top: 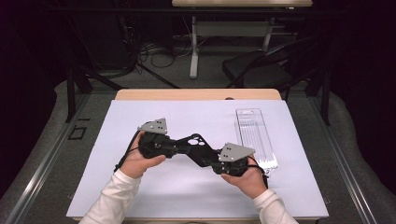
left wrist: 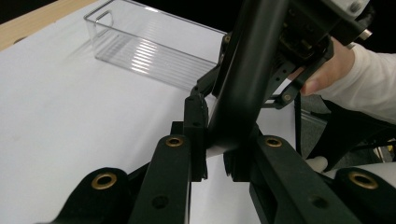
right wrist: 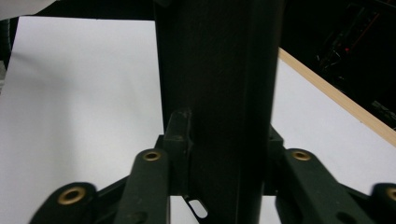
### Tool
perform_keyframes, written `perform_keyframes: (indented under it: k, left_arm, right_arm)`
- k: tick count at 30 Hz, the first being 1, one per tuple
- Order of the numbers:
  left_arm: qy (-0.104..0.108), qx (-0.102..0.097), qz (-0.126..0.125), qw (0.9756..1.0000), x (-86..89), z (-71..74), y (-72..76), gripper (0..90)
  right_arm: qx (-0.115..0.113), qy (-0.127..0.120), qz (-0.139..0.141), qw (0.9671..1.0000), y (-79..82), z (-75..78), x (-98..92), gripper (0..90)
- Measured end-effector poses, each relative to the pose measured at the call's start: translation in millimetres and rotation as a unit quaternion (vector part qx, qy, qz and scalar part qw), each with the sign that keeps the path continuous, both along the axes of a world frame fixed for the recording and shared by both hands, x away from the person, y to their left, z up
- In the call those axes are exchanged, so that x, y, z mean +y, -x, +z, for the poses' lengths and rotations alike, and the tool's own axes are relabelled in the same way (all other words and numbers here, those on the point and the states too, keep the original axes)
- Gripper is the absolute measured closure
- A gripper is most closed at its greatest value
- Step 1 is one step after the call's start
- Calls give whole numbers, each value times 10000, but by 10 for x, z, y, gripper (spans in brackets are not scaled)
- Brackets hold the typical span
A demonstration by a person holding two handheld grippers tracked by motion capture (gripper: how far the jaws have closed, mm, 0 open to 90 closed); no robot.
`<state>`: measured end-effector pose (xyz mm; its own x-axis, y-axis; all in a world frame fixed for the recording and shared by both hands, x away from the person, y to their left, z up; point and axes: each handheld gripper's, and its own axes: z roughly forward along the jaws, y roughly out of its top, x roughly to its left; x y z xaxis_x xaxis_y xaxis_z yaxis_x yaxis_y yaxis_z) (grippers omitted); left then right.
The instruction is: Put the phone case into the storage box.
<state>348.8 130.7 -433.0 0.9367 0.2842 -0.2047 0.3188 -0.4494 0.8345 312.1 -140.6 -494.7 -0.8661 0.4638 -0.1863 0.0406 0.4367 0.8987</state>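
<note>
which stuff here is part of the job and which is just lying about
In the job:
- black tube, held between both grippers
- left gripper, clamped on one end
- right gripper, jaws around the other end

Lying about:
- clear plastic tray on the white table cover
- chair behind the table

The counter [top: 140, 95] carries a sheet [top: 187, 121] that covers most of its top; a strip of the counter stays bare along the far edge. An open tray [top: 254, 135] lies on the sheet at the right, with its long side running from far to near.

A flat bar [top: 194, 147] is held above the middle of the sheet, to the left of the tray. The left claw [top: 175, 147] sits at the bar's left end and the right claw [top: 208, 161] at its right end, nearer the person. In each gripper view the bar stands between the jaws.

A chair [top: 261, 70] stands on the floor beyond the counter, at the right.
</note>
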Motion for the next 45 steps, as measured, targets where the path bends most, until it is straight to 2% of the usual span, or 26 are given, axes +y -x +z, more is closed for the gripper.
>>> perform_keyframes:
  k: [5,12,15,21,24,34,36,39,45]
  left_arm:
    - [-96,55,106,9999,3,-22,-23,812]
    - [-168,187,198,9995,14,-36,-47,811]
    - [-201,246,279,9991,26,-38,-59,812]
    - [-276,541,476,9970,43,-40,-84,811]
    - [-398,549,504,9964,32,-29,-76,811]
    - [-602,602,502,9951,6,-27,-66,811]
    - [-655,598,505,9948,6,-22,-68,811]
    - [-669,614,496,9946,1,-18,-66,811]
    - [-755,634,500,9939,-12,-14,-64,811]
  right_arm:
    - [3,-85,-103,9999,-16,13,-18,534]
    - [-42,-92,-219,9997,-19,33,-27,479]
    - [-28,-102,-244,9996,-13,46,-27,472]
    - [-70,-113,-353,9993,4,81,-33,470]
    - [-67,-92,-396,9992,10,90,-35,473]
    - [-64,95,-413,9991,32,138,-14,467]
    - [-35,194,-402,9990,35,140,0,458]
    - [-107,318,-421,9985,44,145,25,458]
    - [-29,403,-427,9983,41,239,40,441]
